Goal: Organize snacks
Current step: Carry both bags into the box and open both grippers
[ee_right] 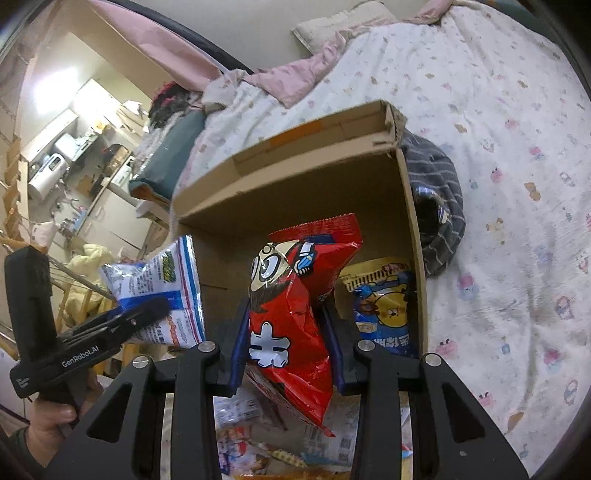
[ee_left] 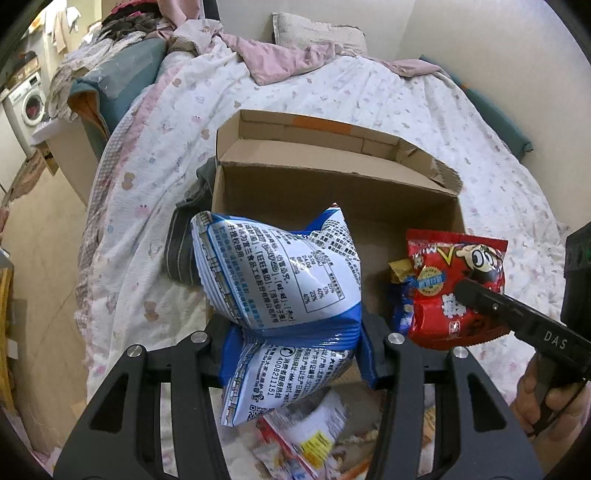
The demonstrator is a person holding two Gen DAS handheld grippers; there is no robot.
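Over cardboard box [ee_left: 332, 192]: left gripper [ee_left: 295, 339] clamps blue-white packet [ee_left: 280, 269], right gripper [ee_right: 284, 347] clamps red packet [ee_right: 291, 317]; yellow-blue packet [ee_right: 384, 306] inside.

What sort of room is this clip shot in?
Most likely a bedroom in a small home: a bed under a printed quilt, a pillow by the wall, and a washing machine beyond.

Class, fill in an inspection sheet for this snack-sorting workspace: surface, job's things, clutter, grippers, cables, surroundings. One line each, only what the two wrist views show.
Surface: bed with patterned quilt.
Job's things: open cardboard box on the bed; yellow-and-blue snack bag inside it; loose snack packets below the grippers.
Clutter: striped dark garment beside the box; pink blanket.
Grippers: left gripper shut on blue-and-white bag; right gripper shut on red bag.
Cables: nothing seen.
Surroundings: washing machine; wall.
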